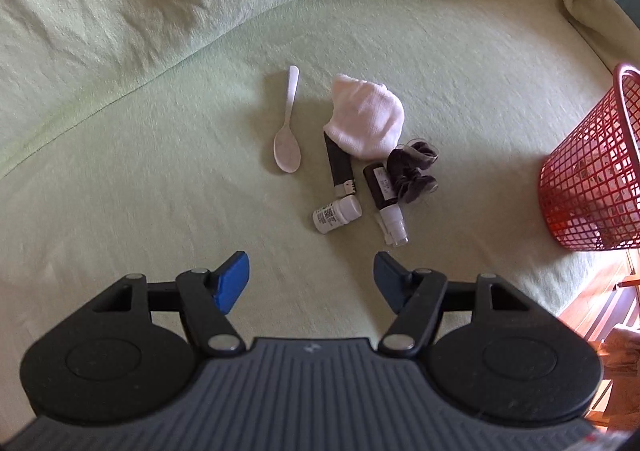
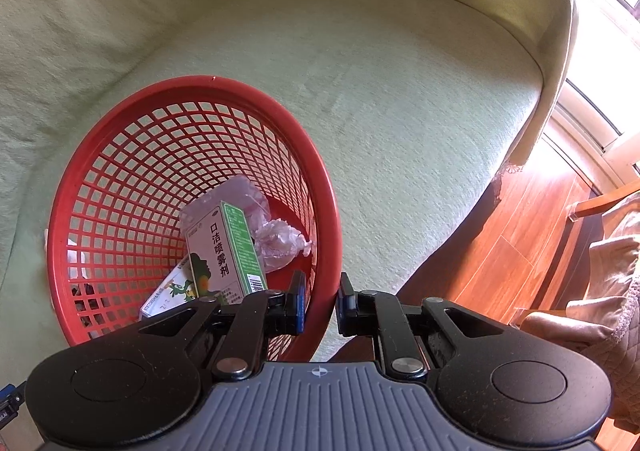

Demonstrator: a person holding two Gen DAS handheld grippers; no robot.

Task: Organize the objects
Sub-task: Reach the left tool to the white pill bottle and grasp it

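Observation:
In the left wrist view my left gripper (image 1: pixel 312 279) is open and empty above the green sofa seat. Just ahead lie a small white pill bottle (image 1: pixel 337 214), a dark spray bottle (image 1: pixel 385 203), a black flat stick (image 1: pixel 340 167), a white spoon (image 1: pixel 288 131), a white folded cloth (image 1: pixel 366 117) and a dark hair tie (image 1: pixel 414 171). The red mesh basket (image 1: pixel 588 179) stands at the right. In the right wrist view my right gripper (image 2: pixel 320 303) is shut on the basket's rim (image 2: pixel 326 211). Inside lie a green-white box (image 2: pixel 226 247), a smaller box (image 2: pixel 168 293) and crumpled plastic (image 2: pixel 276 239).
The sofa backrest (image 1: pixel 160 11) curves behind the objects. The sofa's front edge (image 2: pixel 472 207) drops to a wooden floor (image 2: pixel 532 235) on the right, where a cushioned chair (image 2: pixel 600 271) stands.

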